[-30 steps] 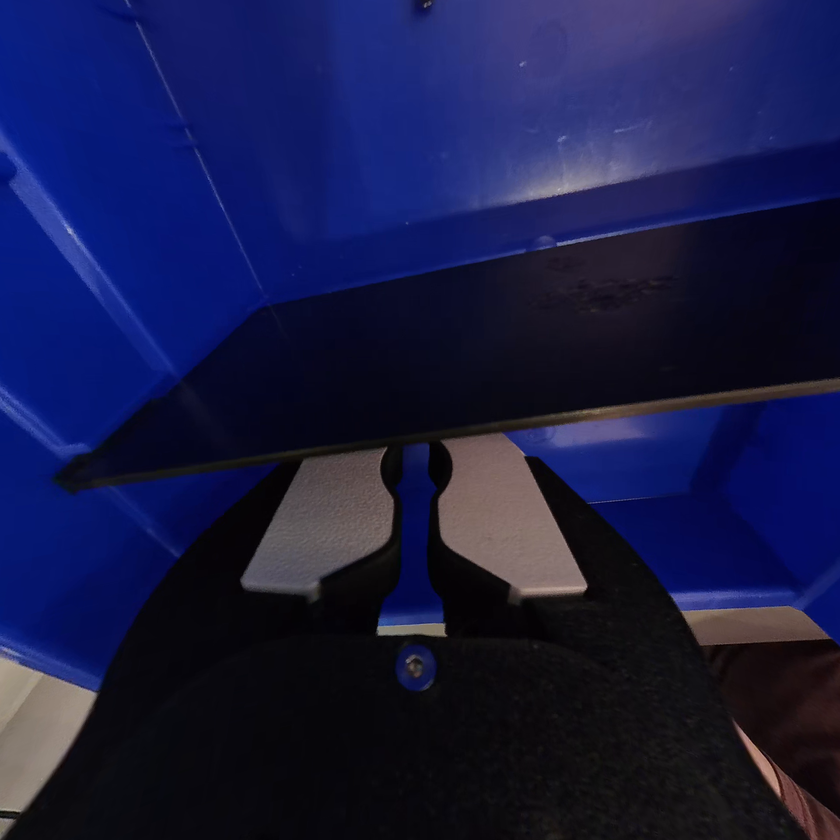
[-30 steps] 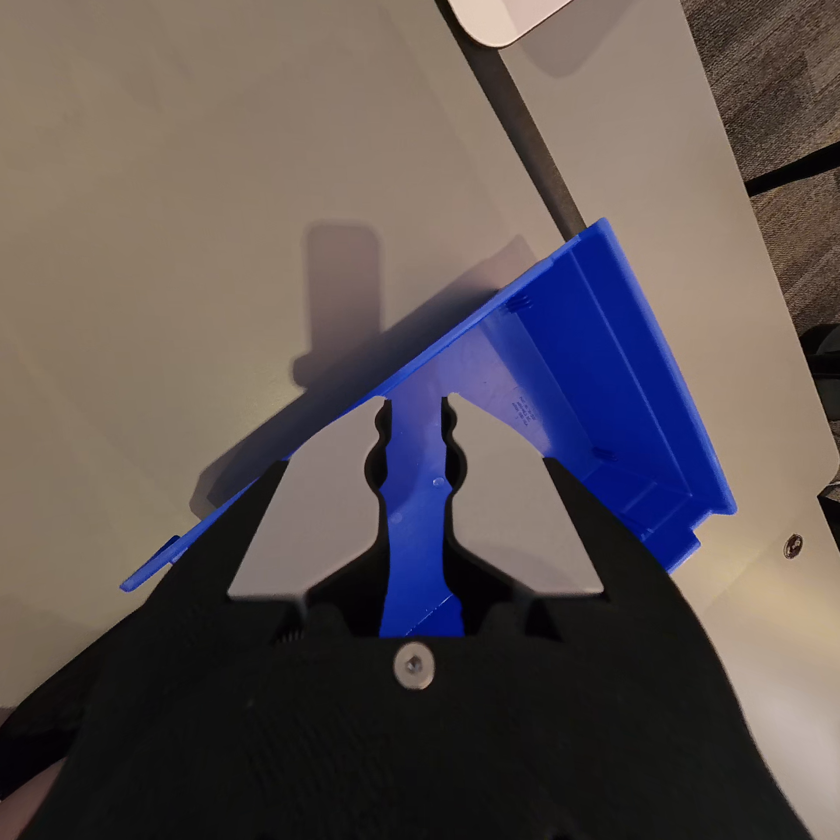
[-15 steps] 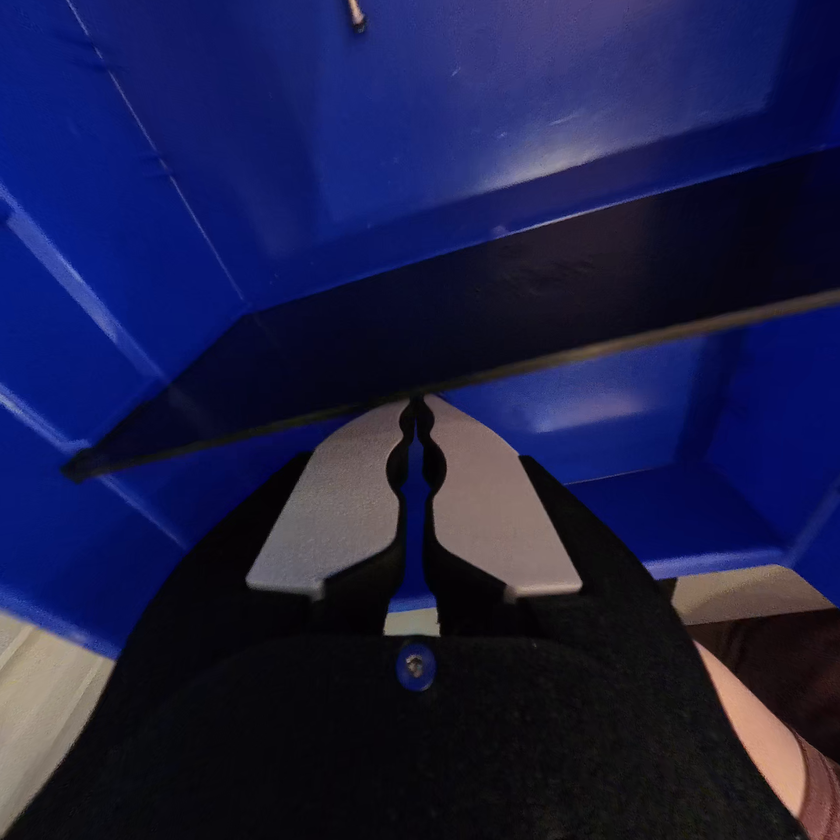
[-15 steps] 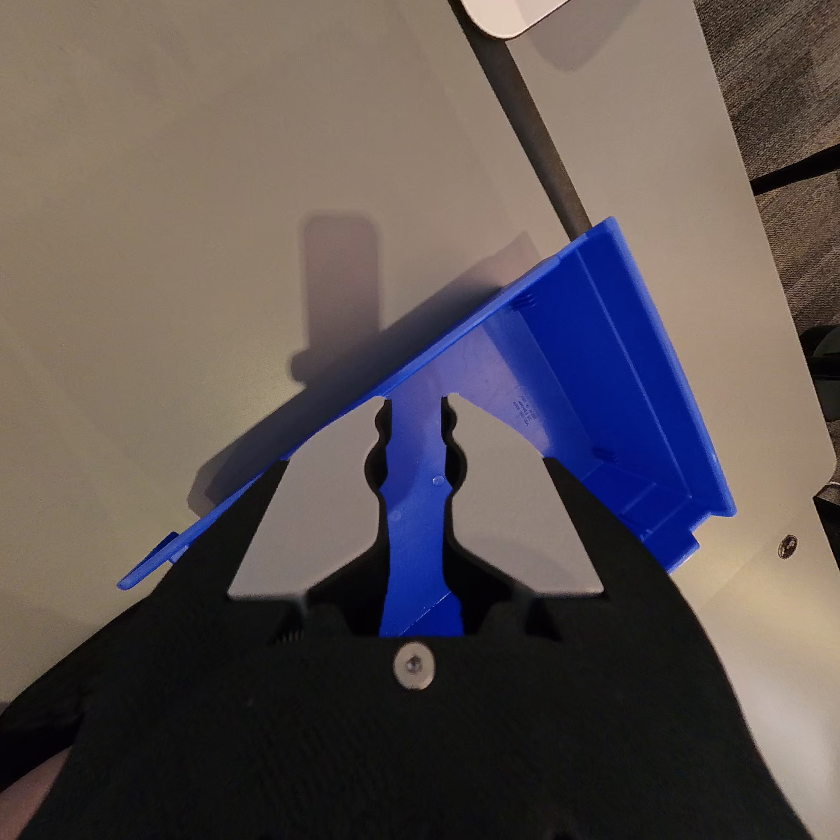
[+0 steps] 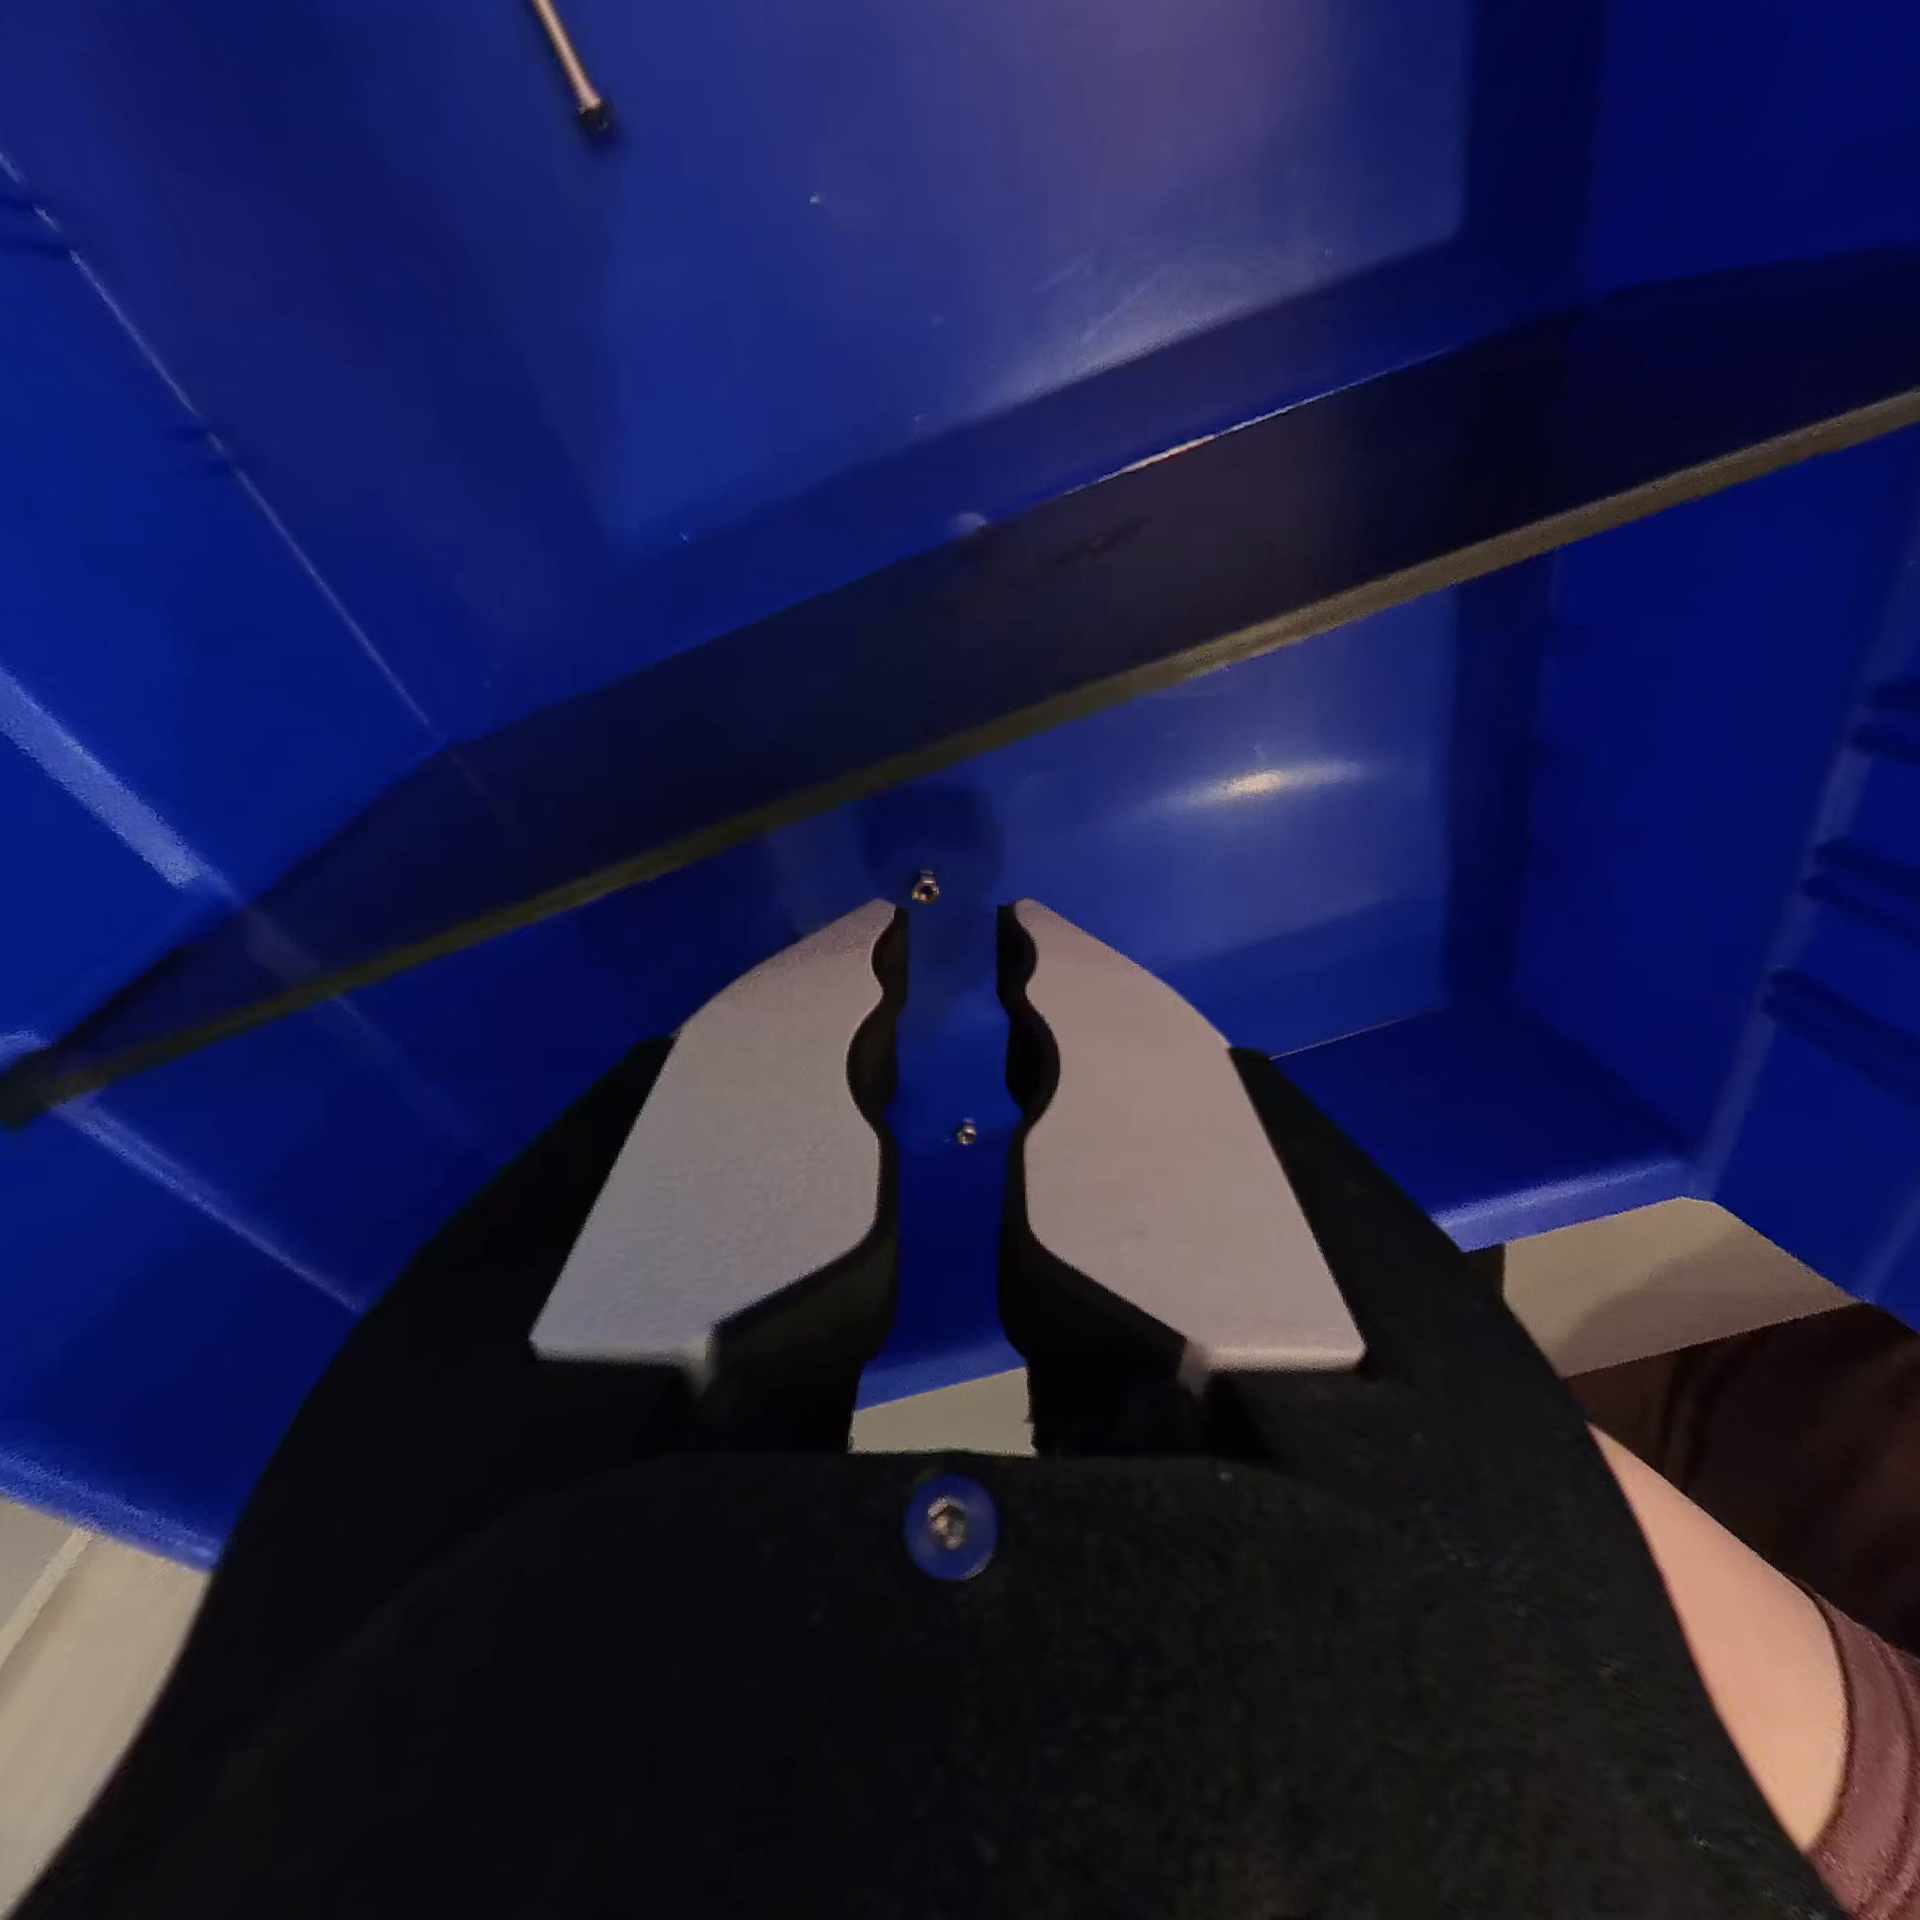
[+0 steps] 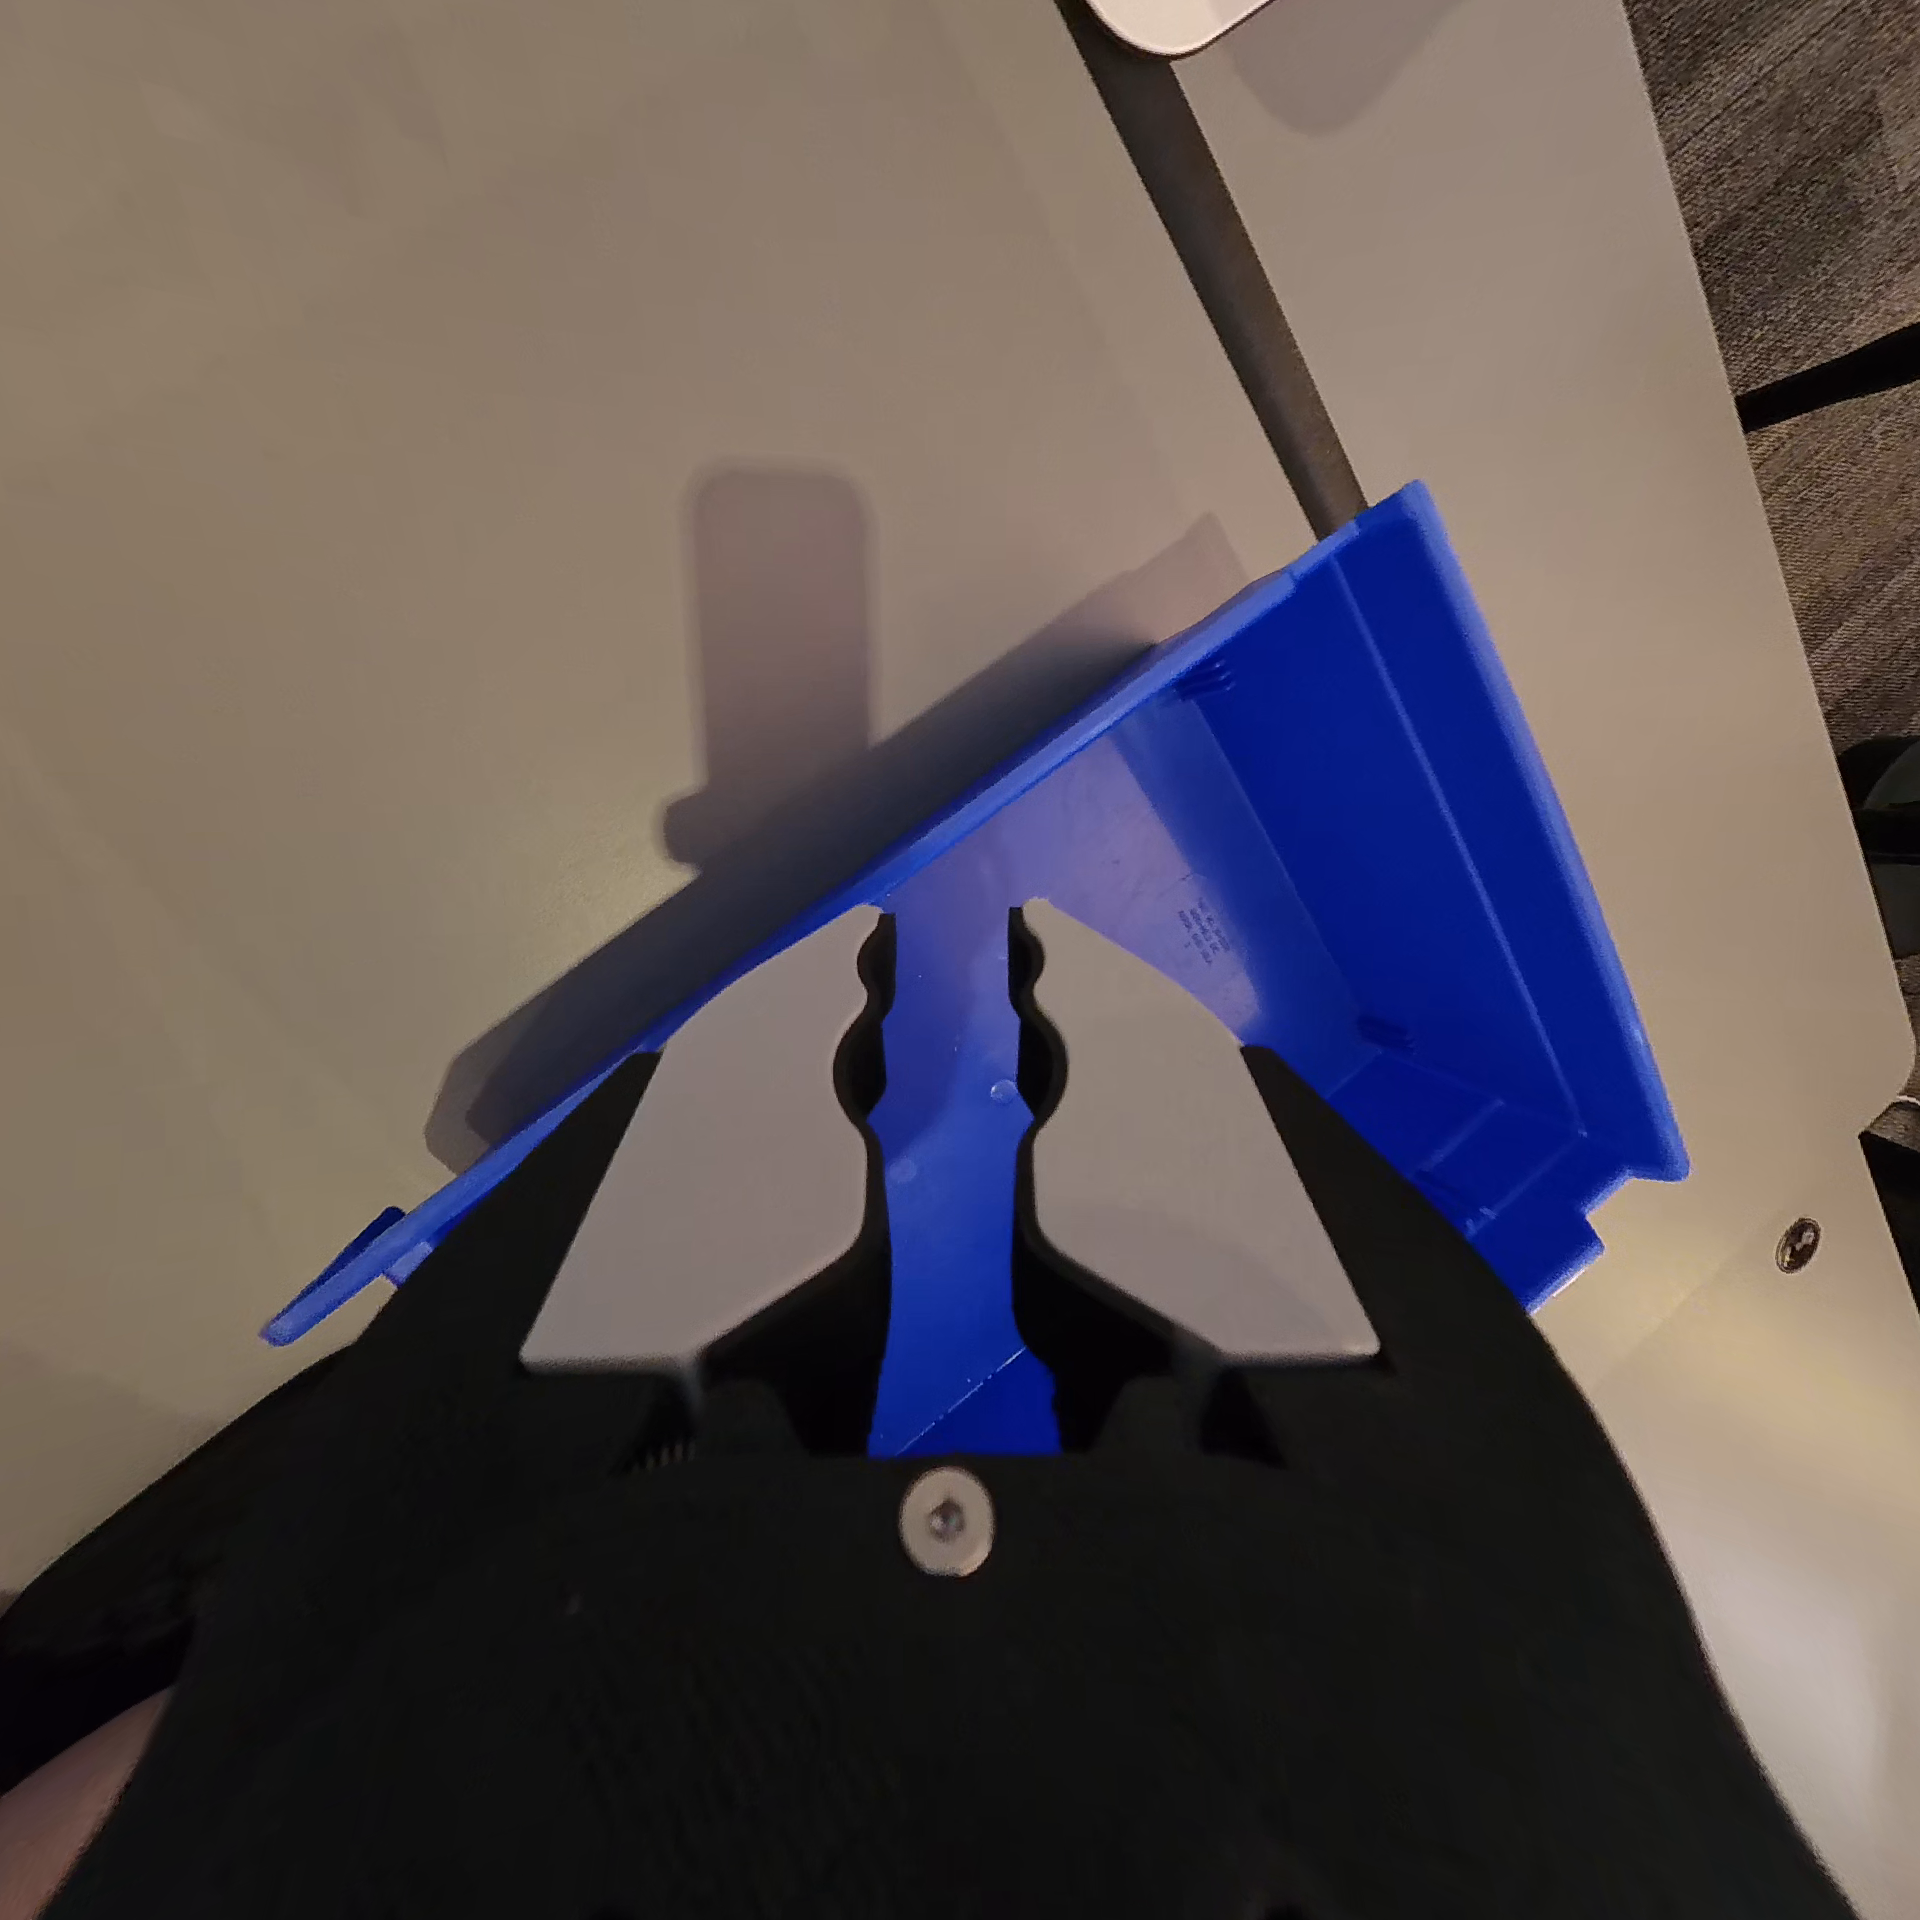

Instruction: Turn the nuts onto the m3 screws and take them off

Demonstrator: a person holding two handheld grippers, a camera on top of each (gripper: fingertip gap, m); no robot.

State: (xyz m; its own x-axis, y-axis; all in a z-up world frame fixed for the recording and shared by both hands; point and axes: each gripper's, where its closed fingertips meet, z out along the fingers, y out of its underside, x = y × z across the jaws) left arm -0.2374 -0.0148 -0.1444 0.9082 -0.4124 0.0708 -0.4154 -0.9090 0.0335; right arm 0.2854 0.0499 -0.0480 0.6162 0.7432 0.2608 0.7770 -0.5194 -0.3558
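Nuts lie on the blue bin's (image 5: 1039,260) floor in front of a dark divider (image 5: 1039,613) — one (image 5: 925,889) just past the tips of the left hand-held gripper (image 5: 948,914), another (image 5: 967,1132) between its narrowly parted, empty fingers — a screw (image 5: 569,62) lies beyond, while the right hand-held gripper (image 6: 951,914), equally narrow and empty, hovers over the bin above the grey surface (image 6: 416,416).

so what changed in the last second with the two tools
The left tool closed almost shut half a second ago, then opened again and drew back from the dark divider in the blue bin. Two small nuts now lie on the bin floor between its fingers, and a screw shows further in. The right tool stayed open beside the bin.
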